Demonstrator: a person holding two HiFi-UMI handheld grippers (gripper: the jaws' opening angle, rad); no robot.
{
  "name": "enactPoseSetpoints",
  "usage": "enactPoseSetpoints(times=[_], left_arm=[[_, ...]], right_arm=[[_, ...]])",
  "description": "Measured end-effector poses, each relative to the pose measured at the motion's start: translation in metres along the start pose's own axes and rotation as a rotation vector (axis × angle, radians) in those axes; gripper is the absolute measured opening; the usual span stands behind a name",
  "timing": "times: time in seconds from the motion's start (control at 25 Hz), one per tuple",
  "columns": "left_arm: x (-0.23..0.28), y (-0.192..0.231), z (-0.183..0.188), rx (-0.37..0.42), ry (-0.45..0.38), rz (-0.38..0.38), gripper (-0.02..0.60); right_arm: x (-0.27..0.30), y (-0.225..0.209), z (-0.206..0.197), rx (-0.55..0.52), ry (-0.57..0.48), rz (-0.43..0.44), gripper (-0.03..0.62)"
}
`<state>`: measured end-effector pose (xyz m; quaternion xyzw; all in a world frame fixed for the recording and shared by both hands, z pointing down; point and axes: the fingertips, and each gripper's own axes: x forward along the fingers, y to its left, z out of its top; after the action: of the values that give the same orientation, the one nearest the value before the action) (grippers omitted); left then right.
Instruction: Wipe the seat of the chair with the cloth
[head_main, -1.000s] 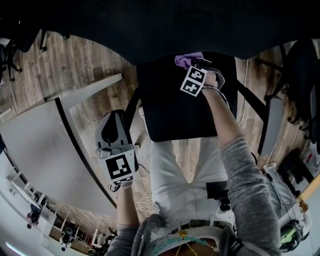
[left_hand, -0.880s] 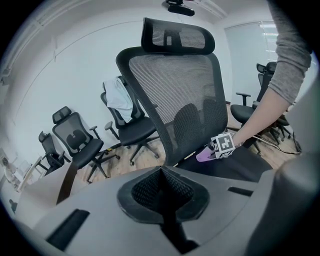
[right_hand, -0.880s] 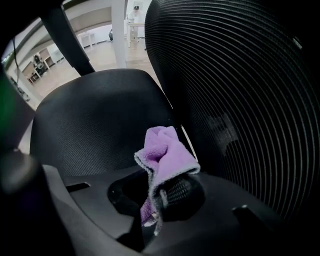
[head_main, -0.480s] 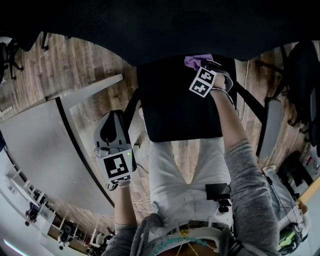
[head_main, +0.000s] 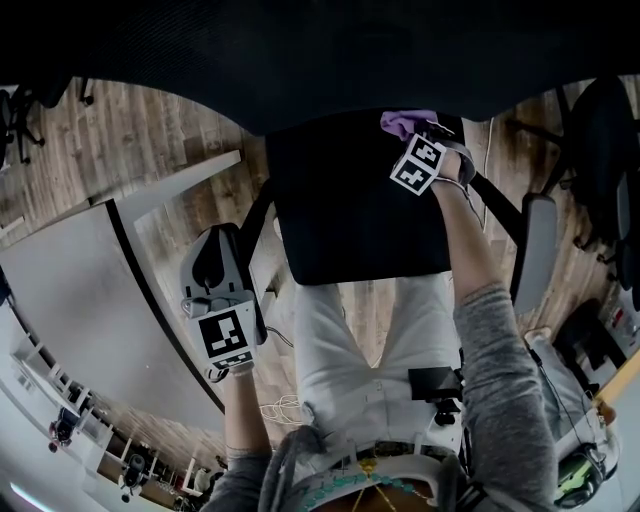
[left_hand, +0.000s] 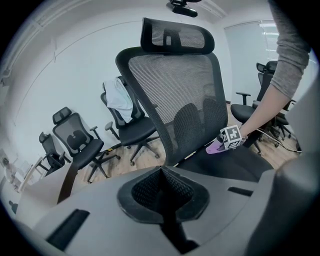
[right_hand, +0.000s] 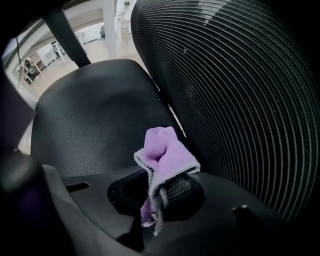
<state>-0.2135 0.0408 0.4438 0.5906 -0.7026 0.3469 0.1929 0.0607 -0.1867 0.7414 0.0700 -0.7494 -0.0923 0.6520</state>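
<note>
The black mesh chair seat (head_main: 350, 200) lies just in front of me, its tall backrest (left_hand: 185, 100) rising behind it. My right gripper (head_main: 415, 130) is at the seat's rear right corner, shut on a purple cloth (head_main: 405, 123). In the right gripper view the cloth (right_hand: 162, 155) bunches up out of the gripper (right_hand: 157, 192), just over the seat (right_hand: 95, 115) beside the backrest (right_hand: 240, 90). My left gripper (head_main: 212, 245) hangs left of the chair, off the seat. Its jaws are shut with nothing between them (left_hand: 161, 175).
A white desk top (head_main: 80, 300) with a dark edge lies at the left. The chair's right armrest (head_main: 530, 250) sticks out beside my right arm. Several other office chairs (left_hand: 80, 142) stand on the wooden floor behind. My white-trousered legs (head_main: 360, 340) touch the seat's front.
My right gripper has slid the cloth to the right along the back of the seat. The left gripper has drifted a little left and down.
</note>
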Motion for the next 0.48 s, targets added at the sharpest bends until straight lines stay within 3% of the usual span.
enactPoseSetpoints(times=[0.48], left_arm=[[0.002,0.002,-0.001,-0.002,-0.001,-0.002,0.002]], right_arm=[[-0.007,-0.014,-0.035,0.063,0.019,-0.02,0.048]])
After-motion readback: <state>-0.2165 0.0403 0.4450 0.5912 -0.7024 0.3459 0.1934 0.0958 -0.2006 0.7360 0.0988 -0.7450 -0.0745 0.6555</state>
